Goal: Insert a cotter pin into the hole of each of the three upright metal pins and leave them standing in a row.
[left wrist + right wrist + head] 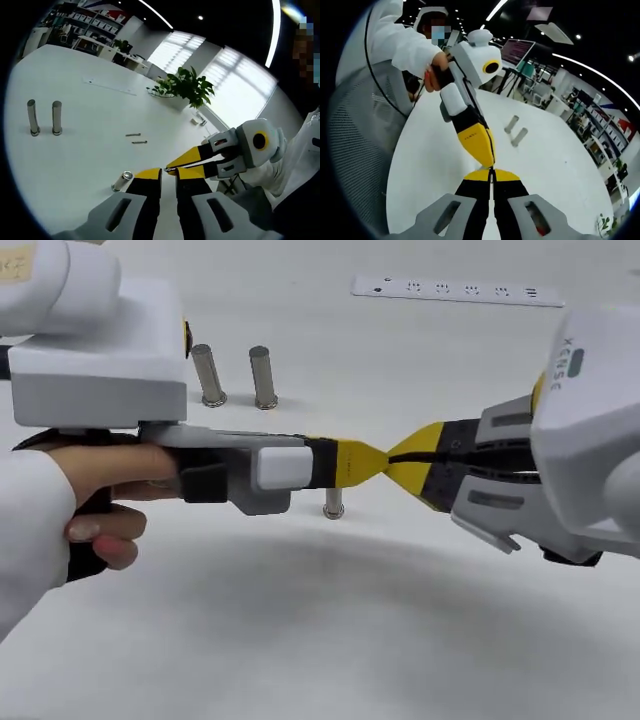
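- My left gripper (368, 461) and right gripper (398, 462) meet tip to tip above the table (320, 640), directly over the near pin (334, 506).
- The right gripper is clenched. In its own view the jaws press together on a thin pale line, which I take for a cotter pin (492, 186). It is too small to be sure.
- In the left gripper view the left jaws stand with a narrow slit between them. I cannot tell if they pinch something or are only almost closed.
- The first far pin (208, 375) and the second far pin (263, 377) stand upright side by side, well apart from the grippers.
- The near pin stands apart from these two, closer to me. In the head view I see only its foot, because the grippers hide its top.
- One loose cotter pin (133, 134) and a second loose cotter pin (139, 142) lie flat on the table, near each other and away from all three pins.
- I see no cotter through any pin, though the holes are too small to make out.
- My judgement is that the task is at its beginning. The first cotter is only being prepared between the grippers, and all three insertions are left to do.
- The near pin also does not look in line with the far two, so I think the row is not yet made.
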### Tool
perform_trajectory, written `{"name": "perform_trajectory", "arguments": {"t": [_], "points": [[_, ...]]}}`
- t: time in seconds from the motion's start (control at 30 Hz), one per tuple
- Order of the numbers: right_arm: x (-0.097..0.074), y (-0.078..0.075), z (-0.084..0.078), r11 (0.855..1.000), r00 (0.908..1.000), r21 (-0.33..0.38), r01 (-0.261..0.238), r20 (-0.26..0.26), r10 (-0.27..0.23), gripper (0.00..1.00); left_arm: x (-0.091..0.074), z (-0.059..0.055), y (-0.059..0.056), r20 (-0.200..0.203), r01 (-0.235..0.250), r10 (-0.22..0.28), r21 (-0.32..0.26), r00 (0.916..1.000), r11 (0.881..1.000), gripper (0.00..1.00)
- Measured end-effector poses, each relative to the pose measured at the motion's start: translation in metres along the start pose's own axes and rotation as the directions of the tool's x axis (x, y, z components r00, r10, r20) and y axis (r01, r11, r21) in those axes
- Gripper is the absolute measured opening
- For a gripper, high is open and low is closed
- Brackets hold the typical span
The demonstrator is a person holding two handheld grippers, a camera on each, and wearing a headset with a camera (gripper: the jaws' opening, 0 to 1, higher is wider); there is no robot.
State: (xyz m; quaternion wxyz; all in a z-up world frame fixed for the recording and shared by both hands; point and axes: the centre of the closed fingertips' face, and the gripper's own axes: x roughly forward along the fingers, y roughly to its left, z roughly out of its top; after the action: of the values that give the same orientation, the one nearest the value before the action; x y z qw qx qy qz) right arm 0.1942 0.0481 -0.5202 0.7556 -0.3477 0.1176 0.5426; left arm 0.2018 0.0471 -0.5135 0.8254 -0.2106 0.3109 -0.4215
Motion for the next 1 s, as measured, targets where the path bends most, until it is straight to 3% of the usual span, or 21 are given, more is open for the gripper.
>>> {"name": "perform_trajectory", "arguments": {"t": [0.17,0.87,1.0], "points": [[-0.001,-0.002,0.003,1.000,1.0000,-0.007,0.007,0.007,-0.007,0.00,-0.002,0.003,0.004,0.001,0.003,-0.003,-0.011,1.0000,1.000,0.04],[0.000,-0.002,0.002,0.999,1.0000,-0.036,0.006,0.000,-0.006,0.00,0.001,-0.002,-0.008,-0.009,0.010,-0.010,-0.041,0.9999,0.999,0.00],[0.000,-0.002,0.003,0.999,1.0000,-0.043,0.007,-0.001,-0.007,0.00,0.000,-0.003,-0.011,-0.004,0.009,-0.009,-0.005,1.0000,1.000,0.00]]}}
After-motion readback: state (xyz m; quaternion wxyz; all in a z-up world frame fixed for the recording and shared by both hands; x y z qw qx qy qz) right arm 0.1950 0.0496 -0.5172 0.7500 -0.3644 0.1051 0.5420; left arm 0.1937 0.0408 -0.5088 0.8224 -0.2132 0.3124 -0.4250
